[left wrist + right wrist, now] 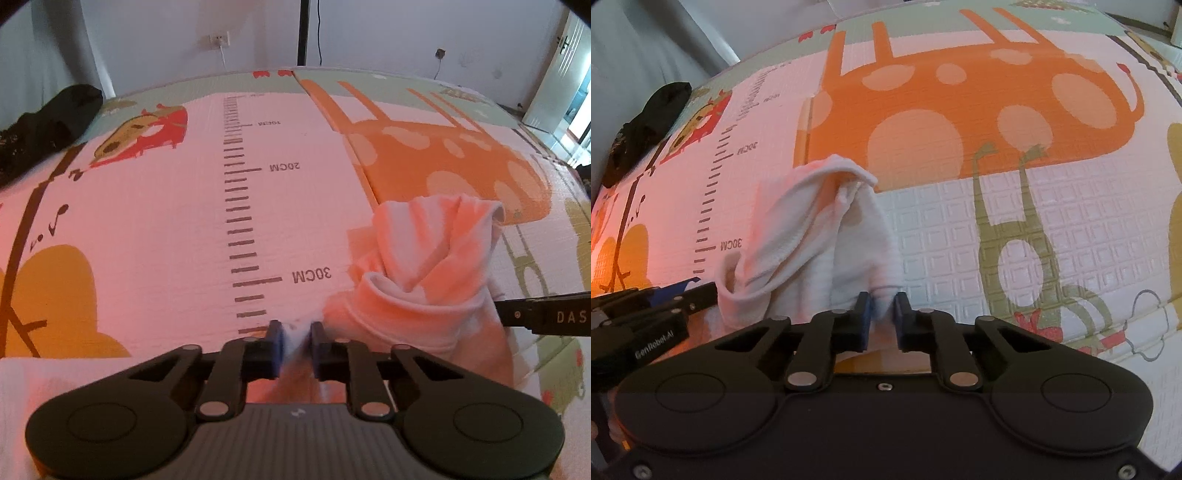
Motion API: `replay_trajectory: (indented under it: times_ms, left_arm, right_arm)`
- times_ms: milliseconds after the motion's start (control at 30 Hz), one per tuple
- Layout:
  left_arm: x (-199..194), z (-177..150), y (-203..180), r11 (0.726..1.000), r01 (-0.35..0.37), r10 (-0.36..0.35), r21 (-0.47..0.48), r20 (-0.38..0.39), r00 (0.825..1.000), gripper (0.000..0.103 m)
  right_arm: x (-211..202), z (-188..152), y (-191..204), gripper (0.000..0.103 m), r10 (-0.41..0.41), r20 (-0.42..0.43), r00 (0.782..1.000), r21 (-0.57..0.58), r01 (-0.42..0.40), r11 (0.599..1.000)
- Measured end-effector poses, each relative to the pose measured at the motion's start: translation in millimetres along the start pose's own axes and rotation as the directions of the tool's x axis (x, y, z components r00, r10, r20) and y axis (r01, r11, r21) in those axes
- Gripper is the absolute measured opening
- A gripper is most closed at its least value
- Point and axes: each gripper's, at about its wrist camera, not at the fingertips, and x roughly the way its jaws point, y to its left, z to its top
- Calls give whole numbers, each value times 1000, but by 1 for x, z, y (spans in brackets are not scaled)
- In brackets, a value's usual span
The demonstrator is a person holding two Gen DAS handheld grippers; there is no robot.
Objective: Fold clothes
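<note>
A: Start closest in. What do the grippers have?

B: The left gripper (295, 330) is pinched onto a bit of the white garment (424, 258), cloth bunched between its blue pads. The right gripper (882, 308) is clamped the same way on another part of the same garment (820, 236), fabric squeezed between its fingers.

A: Are the two close to each other?

B: Near. In the left wrist view the right tool's black finger pokes in from the right edge, just beside the cloth. In the right wrist view the left tool lies at the lower left, touching the garment's rolled hem.

A: And the garment itself?

B: Crumpled and standing up in a loose heap on the play mat (166, 221), its folds rising beyond both grippers, just right of the printed ruler (243, 206) and in front of the orange spotted animal print (979, 103).

A: Room around it?

B: The mat lies bare left of the ruler and across the embossed white area to the right. A black garment (48, 122) sits at the far left edge of the mat, well apart. Beyond the mat's far edge stands a white wall with a socket (219, 38).
</note>
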Motion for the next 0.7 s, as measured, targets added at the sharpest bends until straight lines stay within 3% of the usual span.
replay_trajectory:
  times_ms: [433,700]
  left_arm:
    - [-24,14,17,997,-51,54,-51,63,997,13]
    - [-23,21,21,994,-97,101,-55,68,993,13]
  right_arm:
    - [-27,9,-10,5,-28,65,997,-9,29,1000]
    - [-50,20,-37,4,-115,120,986,-2,116,993]
